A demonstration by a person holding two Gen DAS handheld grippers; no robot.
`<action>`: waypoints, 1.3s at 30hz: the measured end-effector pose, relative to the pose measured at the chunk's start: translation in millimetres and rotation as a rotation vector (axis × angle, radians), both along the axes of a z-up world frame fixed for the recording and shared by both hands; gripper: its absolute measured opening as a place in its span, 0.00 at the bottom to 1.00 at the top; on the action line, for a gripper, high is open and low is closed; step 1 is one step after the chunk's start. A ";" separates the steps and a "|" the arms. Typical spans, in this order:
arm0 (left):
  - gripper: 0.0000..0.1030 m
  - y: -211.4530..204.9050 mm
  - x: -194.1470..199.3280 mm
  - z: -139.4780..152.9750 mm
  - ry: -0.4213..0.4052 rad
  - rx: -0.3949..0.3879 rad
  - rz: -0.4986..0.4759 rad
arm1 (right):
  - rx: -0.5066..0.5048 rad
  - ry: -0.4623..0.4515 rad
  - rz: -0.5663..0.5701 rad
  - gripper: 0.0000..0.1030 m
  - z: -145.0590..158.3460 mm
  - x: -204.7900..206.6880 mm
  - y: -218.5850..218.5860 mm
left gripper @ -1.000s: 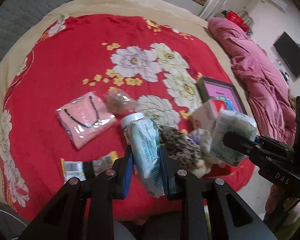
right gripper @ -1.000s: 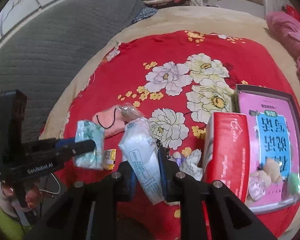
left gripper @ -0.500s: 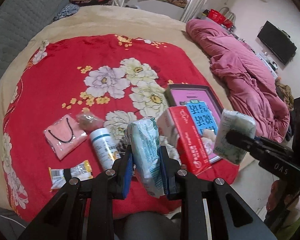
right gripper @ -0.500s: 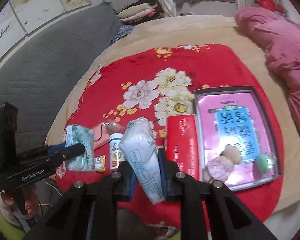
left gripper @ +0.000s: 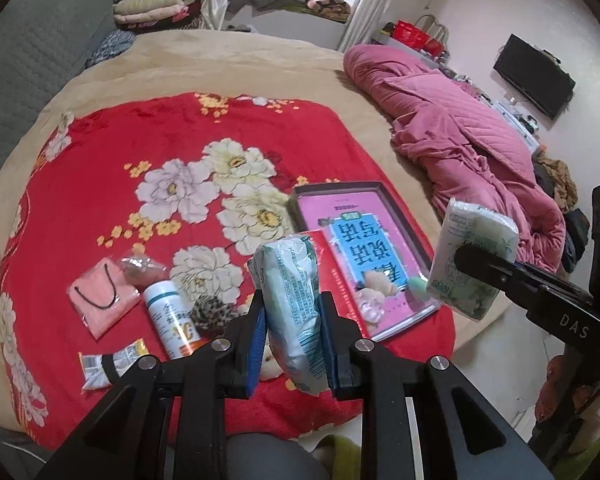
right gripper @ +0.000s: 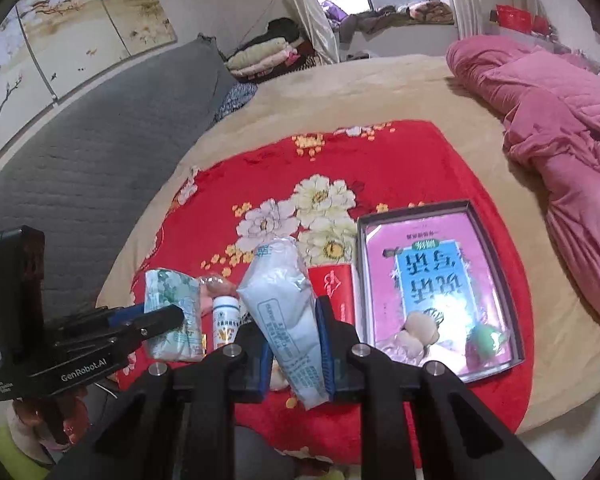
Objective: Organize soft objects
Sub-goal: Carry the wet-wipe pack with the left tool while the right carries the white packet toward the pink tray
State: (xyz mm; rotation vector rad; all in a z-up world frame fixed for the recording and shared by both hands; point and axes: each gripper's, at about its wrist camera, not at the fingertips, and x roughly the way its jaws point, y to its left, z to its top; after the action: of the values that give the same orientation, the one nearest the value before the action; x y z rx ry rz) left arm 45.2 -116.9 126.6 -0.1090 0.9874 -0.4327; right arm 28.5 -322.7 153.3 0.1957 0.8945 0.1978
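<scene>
The left gripper (left gripper: 292,320), its blue-padded jaws clamped on a pale green plastic-wrapped tissue pack (left gripper: 290,304), hangs above a red floral blanket (left gripper: 172,140). Below and to its left lie a white bottle with an orange label (left gripper: 172,320), a flat pink packet with a black cord (left gripper: 102,296) and a leopard-print fuzzy item (left gripper: 210,312). Beyond it to the right sits a shallow dark-rimmed tray with a pink printed liner (left gripper: 296,206). Far right, the right gripper (left gripper: 470,258) grips a white-and-green tissue pack (left gripper: 474,232).
</scene>
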 end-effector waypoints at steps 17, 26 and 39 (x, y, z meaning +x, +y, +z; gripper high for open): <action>0.25 -73.4 8.1 22.0 -0.045 -0.039 -0.120 | -0.006 -0.070 -0.074 0.20 26.1 0.1 -54.0; 0.25 -117.1 24.0 4.0 -0.020 -0.033 -0.184 | -0.008 -0.045 -0.131 0.20 11.1 4.7 -82.0; 0.25 -171.9 47.0 -67.0 0.079 0.017 -0.246 | -0.017 0.081 -0.204 0.20 -55.9 6.9 -121.9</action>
State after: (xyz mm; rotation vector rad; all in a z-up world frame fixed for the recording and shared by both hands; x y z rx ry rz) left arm 92.2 -288.8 59.6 0.0113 1.0864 -0.6490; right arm 35.4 -444.6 97.4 0.2795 0.9502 -0.0076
